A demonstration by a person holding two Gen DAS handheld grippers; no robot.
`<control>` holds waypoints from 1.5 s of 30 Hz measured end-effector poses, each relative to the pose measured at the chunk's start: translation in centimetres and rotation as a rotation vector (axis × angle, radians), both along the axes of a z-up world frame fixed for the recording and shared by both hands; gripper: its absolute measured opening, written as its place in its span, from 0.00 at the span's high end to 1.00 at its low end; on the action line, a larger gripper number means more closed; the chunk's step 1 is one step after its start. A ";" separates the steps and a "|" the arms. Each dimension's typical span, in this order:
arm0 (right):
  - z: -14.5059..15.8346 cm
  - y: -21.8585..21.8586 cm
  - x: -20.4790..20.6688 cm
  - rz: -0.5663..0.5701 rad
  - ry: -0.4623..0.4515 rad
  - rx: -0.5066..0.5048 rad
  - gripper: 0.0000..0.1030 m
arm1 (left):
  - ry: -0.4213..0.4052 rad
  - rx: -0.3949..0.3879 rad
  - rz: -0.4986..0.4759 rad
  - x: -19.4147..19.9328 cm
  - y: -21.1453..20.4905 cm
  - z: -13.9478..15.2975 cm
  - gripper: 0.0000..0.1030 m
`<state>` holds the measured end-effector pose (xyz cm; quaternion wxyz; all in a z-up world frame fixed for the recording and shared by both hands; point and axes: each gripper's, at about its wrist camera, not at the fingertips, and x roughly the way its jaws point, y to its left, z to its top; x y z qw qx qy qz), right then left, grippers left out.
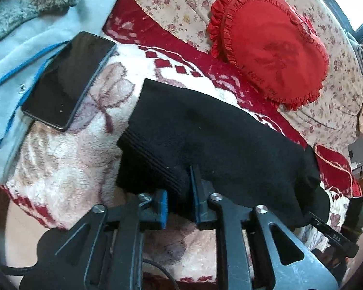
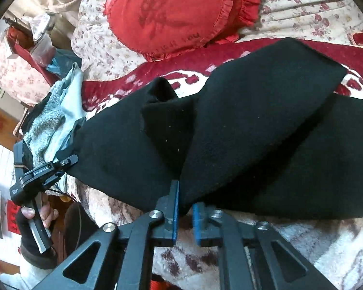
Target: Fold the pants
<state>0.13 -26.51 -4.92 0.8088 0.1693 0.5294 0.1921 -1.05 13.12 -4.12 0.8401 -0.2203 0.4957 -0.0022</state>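
Black fleece pants (image 1: 205, 133) lie across a red and white plush blanket (image 1: 67, 159). My left gripper (image 1: 180, 195) is shut on the ribbed waistband end (image 1: 155, 164), fabric pinched between its blue pads. In the right wrist view the pants (image 2: 266, 149) stretch left to right, with one leg folded over the other. My right gripper (image 2: 185, 205) is shut on a bunched fold of the pants at the near edge. The left gripper also shows at far left of the right wrist view (image 2: 67, 160), holding the pants' end.
A black phone (image 1: 70, 79) lies on a light blue fleece garment (image 1: 9, 48) at left. A red heart-shaped pillow (image 1: 273, 43) rests on a floral quilt (image 1: 181, 7) behind the pants. Clutter (image 2: 31, 43) stands beyond the bed's left edge.
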 end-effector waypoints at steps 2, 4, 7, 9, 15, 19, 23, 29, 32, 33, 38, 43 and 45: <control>0.7 0.0 -0.2 0.033 -0.011 -0.048 0.72 | -0.001 0.027 0.007 -0.3 0.2 0.4 0.70; 1.3 0.2 -0.7 0.064 -0.018 -0.075 0.71 | -0.011 0.049 0.012 -0.8 0.6 1.0 0.64; 2.9 0.8 -1.1 0.128 -0.046 -0.079 0.71 | -0.035 0.073 0.040 -1.6 1.3 2.2 0.62; 4.2 1.6 -0.8 0.145 -0.094 -0.098 0.70 | -0.068 0.102 0.072 -2.2 1.6 3.4 0.50; 5.1 3.2 3.1 0.085 -0.164 -0.100 0.70 | -0.144 0.101 0.072 -1.8 0.6 5.1 0.34; 6.6 4.8 4.8 0.111 -0.175 -0.130 0.70 | -0.125 0.092 0.034 -0.7 -1.1 4.2 0.34; 8.2 5.6 3.6 0.244 -0.121 -0.088 0.69 | -0.106 0.098 0.006 -0.3 -2.1 3.3 0.34; 9.5 4.8 2.7 0.231 -0.195 -0.180 0.67 | -0.091 0.085 0.002 0.3 -3.0 2.3 0.34; 7.6 5.0 5.4 0.154 -0.200 -0.184 0.67 | -0.084 0.083 -0.005 0.7 -3.9 1.9 0.34; 6.6 5.2 6.4 0.132 -0.189 -0.187 0.67 | -0.084 0.085 -0.011 0.7 -4.2 1.8 0.34; 1.9 6.8 10.8 0.129 -0.104 -0.161 0.70 | -0.078 0.125 -0.048 1.4 -6.2 1.0 0.34; 1.2 7.3 12.0 0.132 -0.143 -0.176 0.92 | -0.083 0.135 -0.067 2.0 -7.3 0.5 0.34; 1.1 7.1 12.2 0.119 -0.163 -0.221 0.92 | -0.080 0.139 -0.068 2.2 -7.6 -0.1 0.33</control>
